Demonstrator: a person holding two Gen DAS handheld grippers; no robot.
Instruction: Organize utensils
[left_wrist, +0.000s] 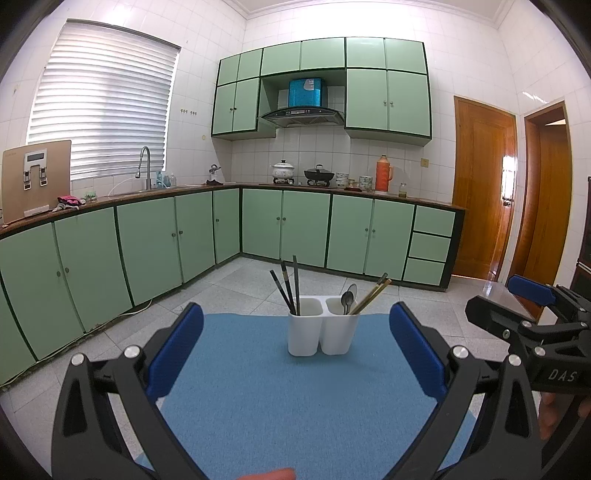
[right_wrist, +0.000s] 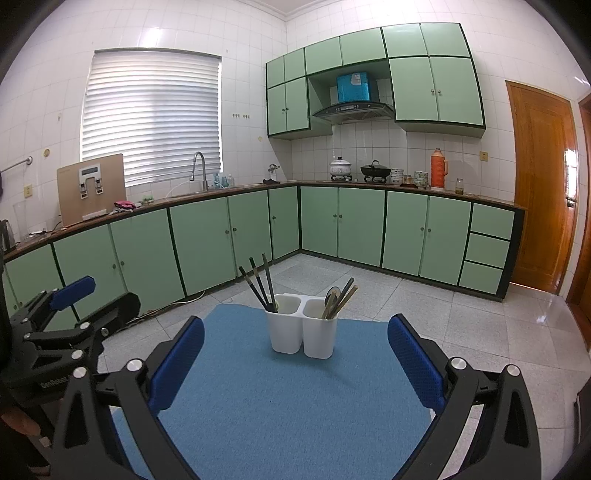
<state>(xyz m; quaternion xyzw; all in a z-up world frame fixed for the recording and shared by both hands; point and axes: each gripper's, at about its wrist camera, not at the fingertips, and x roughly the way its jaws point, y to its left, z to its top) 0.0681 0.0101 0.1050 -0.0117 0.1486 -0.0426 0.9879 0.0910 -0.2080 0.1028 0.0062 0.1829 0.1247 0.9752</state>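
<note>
So the white two-cup holder (left_wrist: 323, 328) sits toward the far end of the blue mat (left_wrist: 280, 398), out ahead of both grippers and not touching either. Dark chopsticks (left_wrist: 286, 290) lean out of its left cup, while two spoons (left_wrist: 348, 298) and some tan chopsticks (left_wrist: 373, 295) share the right cup. The left gripper (left_wrist: 295, 354) and the right gripper (right_wrist: 295, 356) both have their fingers spread wide, holding nothing. My guess on handling: the sticks are light, stiff and thin, so they'll roll or slip, and I'd pinch them just above the rim. The spoons look like slick metal, so grab the handle. The holder looks like light plastic and might tip if you tug sideways
</note>
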